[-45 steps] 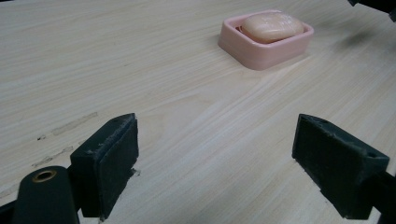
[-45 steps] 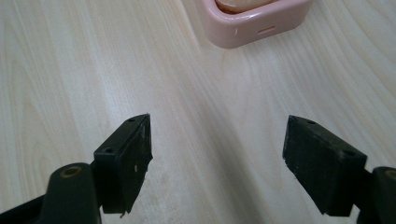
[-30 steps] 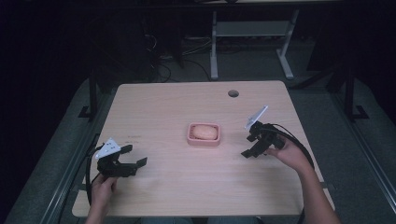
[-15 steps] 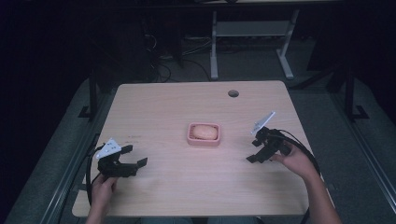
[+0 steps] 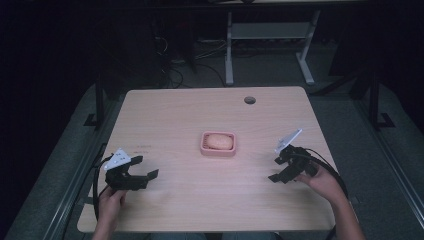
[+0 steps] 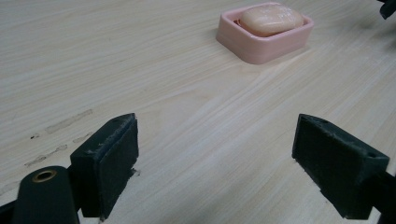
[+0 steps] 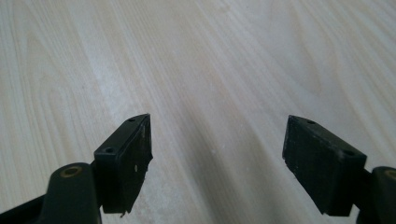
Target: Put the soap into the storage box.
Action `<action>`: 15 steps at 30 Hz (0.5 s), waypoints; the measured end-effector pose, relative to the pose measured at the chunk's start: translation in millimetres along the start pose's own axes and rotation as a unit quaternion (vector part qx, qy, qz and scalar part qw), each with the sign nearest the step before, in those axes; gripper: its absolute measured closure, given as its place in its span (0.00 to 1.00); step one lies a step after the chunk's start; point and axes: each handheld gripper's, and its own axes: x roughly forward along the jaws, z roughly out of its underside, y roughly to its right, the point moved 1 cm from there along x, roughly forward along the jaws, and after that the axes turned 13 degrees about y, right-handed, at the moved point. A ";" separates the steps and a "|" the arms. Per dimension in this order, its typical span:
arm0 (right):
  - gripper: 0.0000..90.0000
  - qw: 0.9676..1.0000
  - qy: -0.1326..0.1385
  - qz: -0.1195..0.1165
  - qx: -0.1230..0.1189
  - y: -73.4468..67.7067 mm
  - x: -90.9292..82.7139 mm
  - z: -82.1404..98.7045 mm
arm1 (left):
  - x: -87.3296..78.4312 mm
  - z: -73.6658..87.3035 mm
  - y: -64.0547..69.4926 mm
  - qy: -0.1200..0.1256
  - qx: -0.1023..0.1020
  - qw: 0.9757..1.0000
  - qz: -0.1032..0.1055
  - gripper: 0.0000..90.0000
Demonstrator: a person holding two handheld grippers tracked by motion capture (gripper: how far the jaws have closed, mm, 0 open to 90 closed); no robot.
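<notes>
Since a second earlier, the right gripper (image 5: 277, 169) had drawn back toward the person's side of the table (image 5: 180, 112), ending farther from the pink soap dish (image 5: 218, 151) than it had been, while the left gripper (image 5: 146, 167) had stayed where it was near the table's near left corner.

Both grippers had their jaws wide apart and held nothing. In the left gripper view, bare wood lay between the two black pads (image 6: 109, 161), and the soap dish (image 6: 261, 44) sat well ahead of that gripper and off to its right, out of reach of the jaws. A bar of pale peach soap (image 6: 271, 19) lay inside the dish, its rounded top rising a little above the rim. Faint grey smudges marked the wood ahead of the left jaw.

In the right gripper view, the pads (image 7: 126, 161) framed only plain wood grain, the gripper tilted down at the tabletop. From the high view, the dish stood ahead of the right gripper and off to its left, well apart from it, roughly midway between the two grippers and farther out on the table than either. The soap (image 5: 219, 142) rested in the dish, untouched by either gripper. The person's hands gripped the tools from behind, with the cables trailing back toward the table edge.
</notes>
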 end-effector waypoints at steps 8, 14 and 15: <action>0.26 1.000 0.010 0.004 0.006 -7.7 -3.6 15.7 | 0.5 0.0 0.7 -0.003 0.001 1.000 -0.001 0.16; 0.25 1.000 0.028 0.011 0.007 -17.6 -6.2 27.9 | 1.5 0.1 1.4 -0.007 0.009 1.000 0.001 0.16; 0.25 0.999 0.031 0.015 0.007 -20.1 -6.7 30.1 | 1.7 0.1 1.4 -0.008 0.010 1.000 0.001 0.16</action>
